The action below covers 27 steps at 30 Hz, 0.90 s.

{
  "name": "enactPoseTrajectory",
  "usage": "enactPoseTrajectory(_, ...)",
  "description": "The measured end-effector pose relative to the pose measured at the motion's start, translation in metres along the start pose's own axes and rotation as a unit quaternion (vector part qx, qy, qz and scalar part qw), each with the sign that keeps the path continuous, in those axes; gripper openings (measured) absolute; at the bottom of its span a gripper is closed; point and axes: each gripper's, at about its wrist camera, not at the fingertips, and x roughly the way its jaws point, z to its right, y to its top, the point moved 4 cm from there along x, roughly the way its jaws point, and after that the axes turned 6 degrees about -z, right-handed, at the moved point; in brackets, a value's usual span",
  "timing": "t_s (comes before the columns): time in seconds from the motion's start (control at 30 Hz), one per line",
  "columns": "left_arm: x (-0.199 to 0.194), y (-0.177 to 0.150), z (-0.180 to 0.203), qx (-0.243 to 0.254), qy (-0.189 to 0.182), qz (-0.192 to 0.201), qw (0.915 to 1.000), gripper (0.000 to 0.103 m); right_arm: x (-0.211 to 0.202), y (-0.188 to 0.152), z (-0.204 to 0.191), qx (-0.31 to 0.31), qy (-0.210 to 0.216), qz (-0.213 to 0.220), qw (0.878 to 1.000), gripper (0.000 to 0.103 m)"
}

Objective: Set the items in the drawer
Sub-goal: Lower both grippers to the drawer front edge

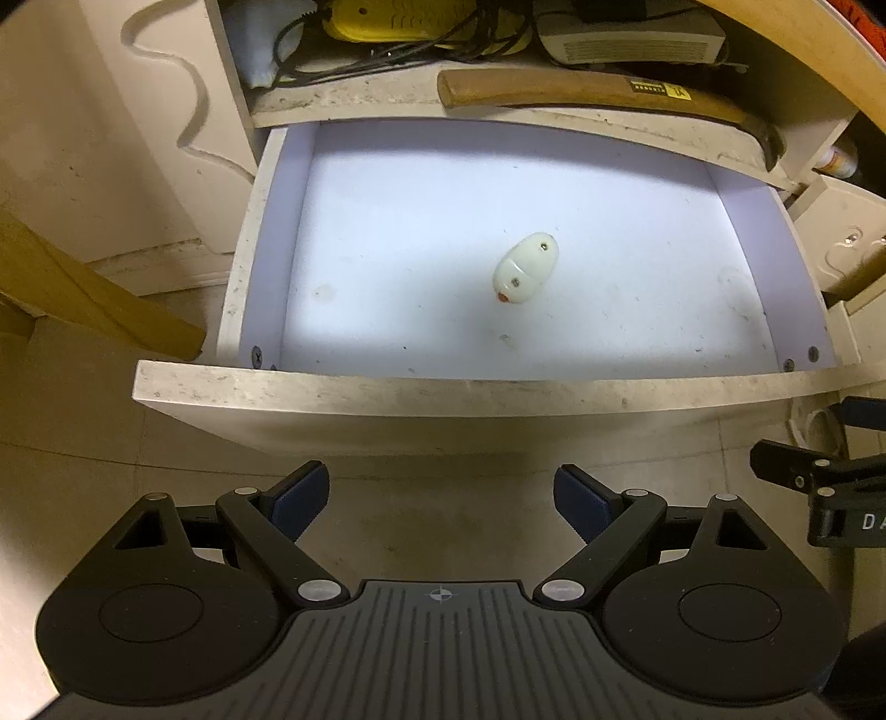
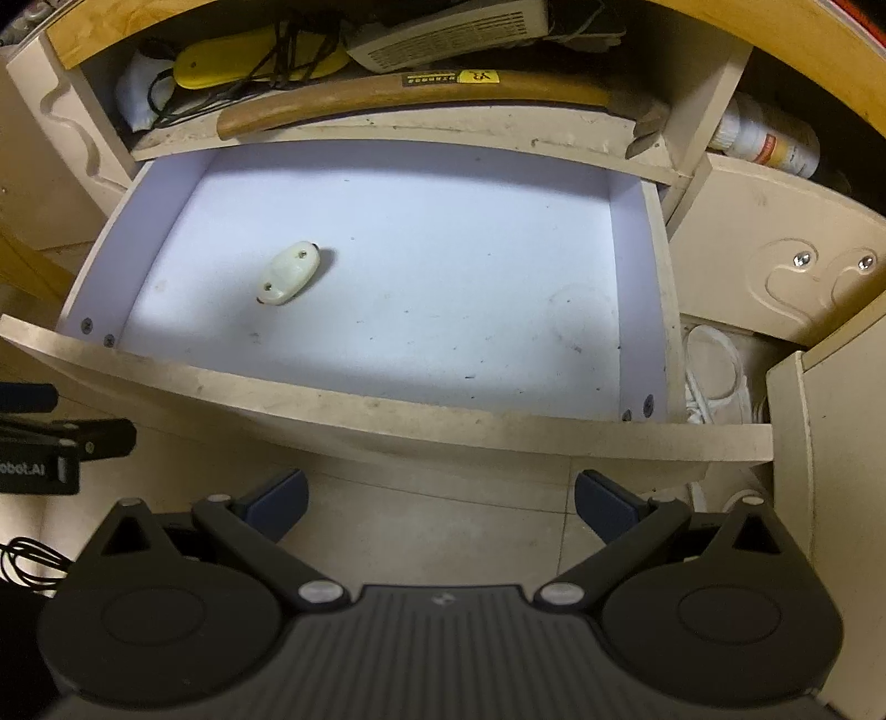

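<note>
The drawer (image 1: 454, 390) is pulled open, with a pale lilac floor; it also shows in the right wrist view (image 2: 387, 426). A small white oval plastic item (image 1: 525, 268) with two screws and an orange tip lies on the drawer floor near the middle; in the right wrist view the item (image 2: 289, 272) lies left of centre. My left gripper (image 1: 441, 504) is open and empty, in front of the drawer's front panel, over the floor. My right gripper (image 2: 441, 507) is open and empty, also in front of the drawer.
A shelf above the drawer holds a wooden-handled axe (image 1: 581, 91), a yellow object (image 1: 398, 19), black cables and a white box (image 1: 626, 41). A wooden leg (image 1: 83, 288) stands left. A white cable (image 2: 714, 371) and bottle (image 2: 769, 144) lie right of the drawer.
</note>
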Motion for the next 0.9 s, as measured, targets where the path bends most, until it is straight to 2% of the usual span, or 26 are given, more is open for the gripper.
enactPoseTrajectory(0.7, 0.025, 0.006, 0.000, -0.004, -0.002, -0.022, 0.9998, 0.090, 0.027, 0.007, 0.008, 0.006, -0.006, -0.023, 1.000, 0.103)
enactPoseTrajectory(0.9, 0.026, 0.013, 0.000, -0.006, -0.003, -0.008, 0.9999, 0.090, 0.034, 0.010, 0.016, 0.037, 0.002, -0.029, 0.999, 0.103)
